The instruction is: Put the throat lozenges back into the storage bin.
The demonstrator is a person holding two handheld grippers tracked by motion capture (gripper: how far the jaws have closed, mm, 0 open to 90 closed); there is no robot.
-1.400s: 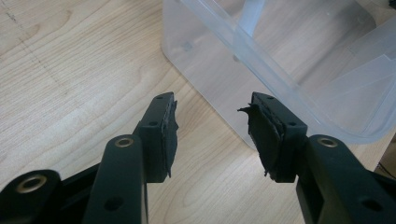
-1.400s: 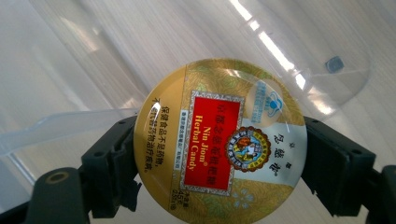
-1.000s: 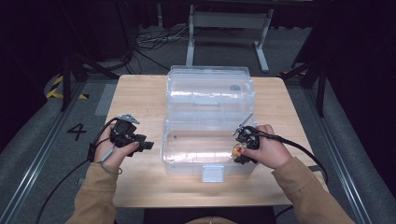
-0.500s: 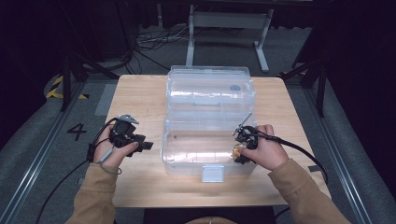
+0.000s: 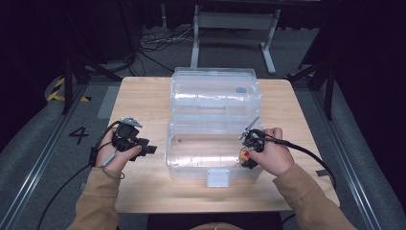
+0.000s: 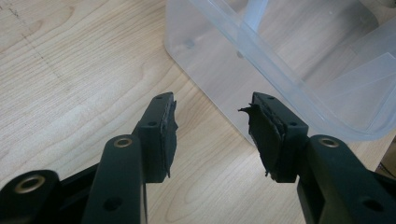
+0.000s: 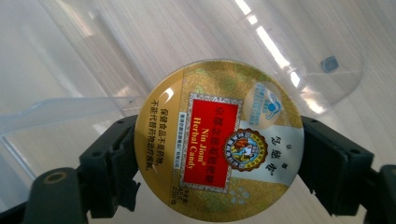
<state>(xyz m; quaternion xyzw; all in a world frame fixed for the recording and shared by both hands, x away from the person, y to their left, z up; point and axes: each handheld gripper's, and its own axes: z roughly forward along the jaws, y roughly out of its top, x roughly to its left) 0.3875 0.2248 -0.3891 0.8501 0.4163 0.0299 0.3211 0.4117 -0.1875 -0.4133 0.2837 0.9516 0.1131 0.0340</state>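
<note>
A clear plastic storage box (image 5: 213,143) stands open mid-table, its lid (image 5: 215,93) folded back behind it. My right gripper (image 5: 245,155) is at the box's right wall, shut on a round gold candy tin (image 7: 218,140) with a red label; the tin (image 5: 244,154) shows as a small gold-red spot by the hand. In the right gripper view both jaws press the tin's rim, above the clear box (image 7: 93,70). My left gripper (image 5: 149,149) rests on the wood left of the box, open, nothing between its pads (image 6: 168,135); the box corner (image 6: 280,79) lies just ahead of it.
The wooden table (image 5: 143,100) has bare room left of the box and along the front edge. A white latch tab (image 5: 218,178) sticks out at the box's front. Cables (image 5: 306,153) trail from both grippers. Dark floor and a metal stand (image 5: 234,21) lie beyond.
</note>
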